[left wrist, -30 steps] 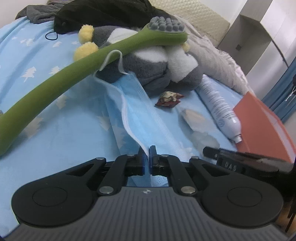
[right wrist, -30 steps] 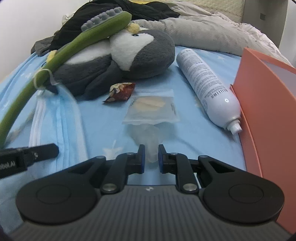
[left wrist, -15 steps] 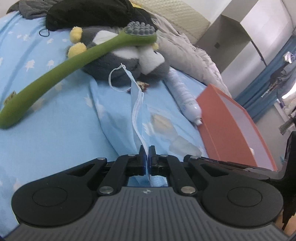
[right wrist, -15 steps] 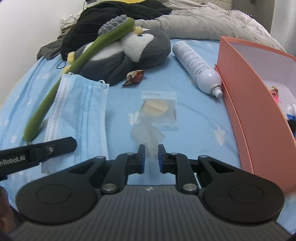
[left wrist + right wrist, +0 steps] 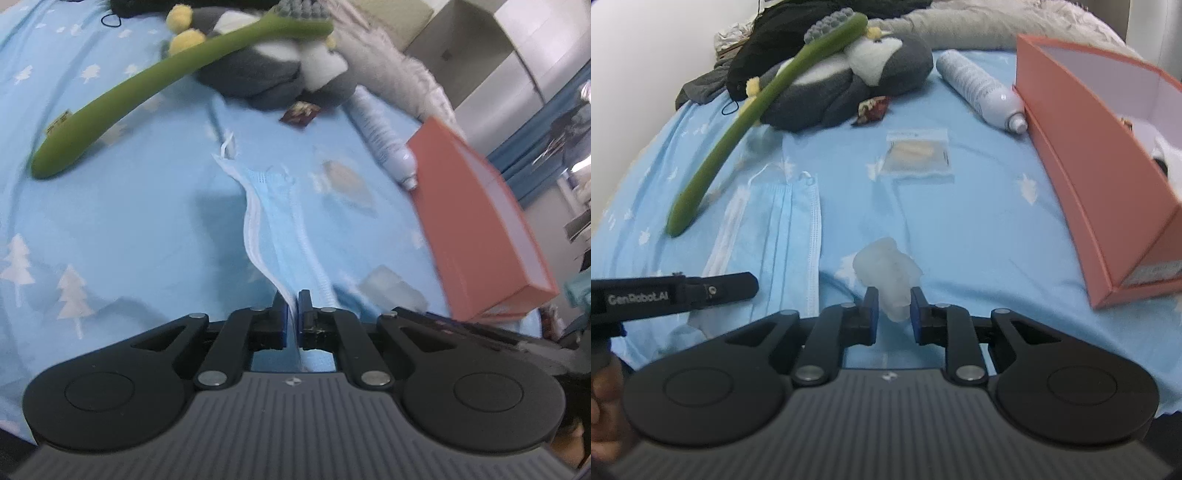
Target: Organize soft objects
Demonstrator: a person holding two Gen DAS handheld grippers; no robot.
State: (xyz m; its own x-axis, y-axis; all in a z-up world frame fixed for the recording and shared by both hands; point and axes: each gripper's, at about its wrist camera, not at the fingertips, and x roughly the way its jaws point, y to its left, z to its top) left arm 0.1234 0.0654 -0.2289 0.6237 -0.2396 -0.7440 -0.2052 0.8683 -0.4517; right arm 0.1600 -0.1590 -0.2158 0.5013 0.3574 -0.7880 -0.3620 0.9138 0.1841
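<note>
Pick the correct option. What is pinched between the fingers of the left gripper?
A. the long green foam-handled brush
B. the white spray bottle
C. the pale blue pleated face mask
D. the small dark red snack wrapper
C. In the left wrist view the left gripper is shut on an edge of the pale blue pleated face mask, which trails away over the bedsheet.
</note>
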